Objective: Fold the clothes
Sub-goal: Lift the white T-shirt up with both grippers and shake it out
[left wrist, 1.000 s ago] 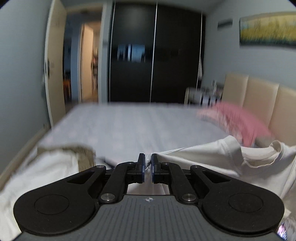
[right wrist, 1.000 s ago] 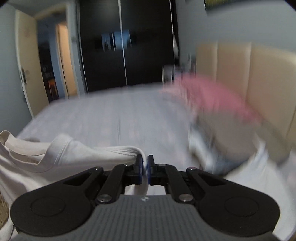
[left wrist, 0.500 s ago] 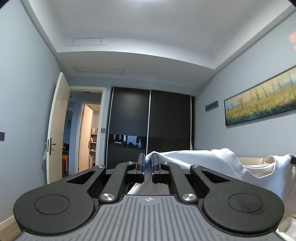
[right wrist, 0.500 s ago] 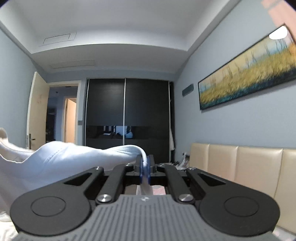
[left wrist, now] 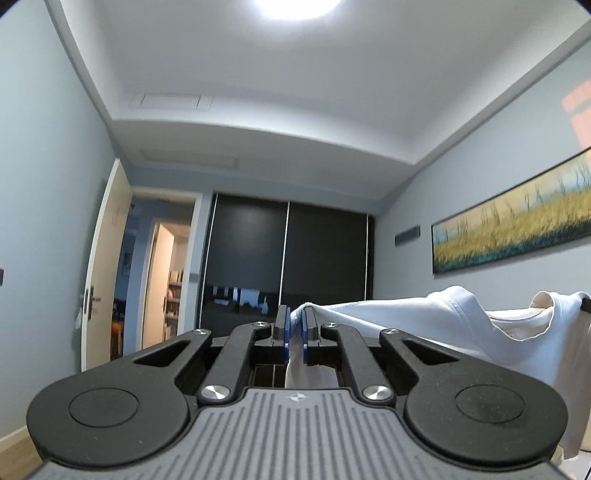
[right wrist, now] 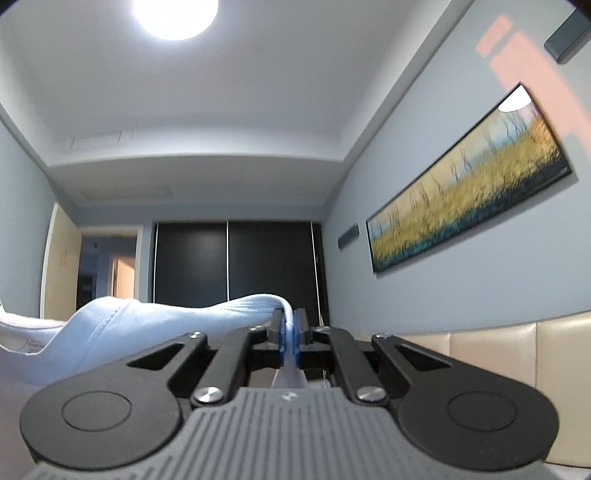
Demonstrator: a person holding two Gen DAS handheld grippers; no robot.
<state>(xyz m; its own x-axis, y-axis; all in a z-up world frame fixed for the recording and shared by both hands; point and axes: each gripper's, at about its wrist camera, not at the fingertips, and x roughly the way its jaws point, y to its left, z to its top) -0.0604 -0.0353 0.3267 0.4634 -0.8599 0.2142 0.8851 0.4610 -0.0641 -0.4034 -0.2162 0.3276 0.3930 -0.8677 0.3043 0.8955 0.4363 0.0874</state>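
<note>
A white T-shirt [left wrist: 424, 325] hangs stretched in the air between my two grippers. My left gripper [left wrist: 294, 325] is shut on one shoulder of it, and the cloth runs off to the right, with the collar [left wrist: 543, 314] sagging near the right edge. In the right wrist view the same T-shirt [right wrist: 155, 325] stretches away to the left from my right gripper [right wrist: 290, 326], which is shut on the other shoulder. Both grippers point slightly upward toward the far wall. The lower part of the shirt is hidden below the gripper bodies.
A dark sliding wardrobe [left wrist: 284, 266] fills the far wall, with an open door [left wrist: 107, 258] to its left. A long landscape painting [right wrist: 469, 192] hangs on the right wall above a beige padded headboard [right wrist: 498, 350]. A ceiling lamp [right wrist: 173, 14] shines overhead.
Both grippers rose and tilted up together with the T-shirt. The bed and the pink cloth have dropped out of view; ceiling and walls now fill both views.
</note>
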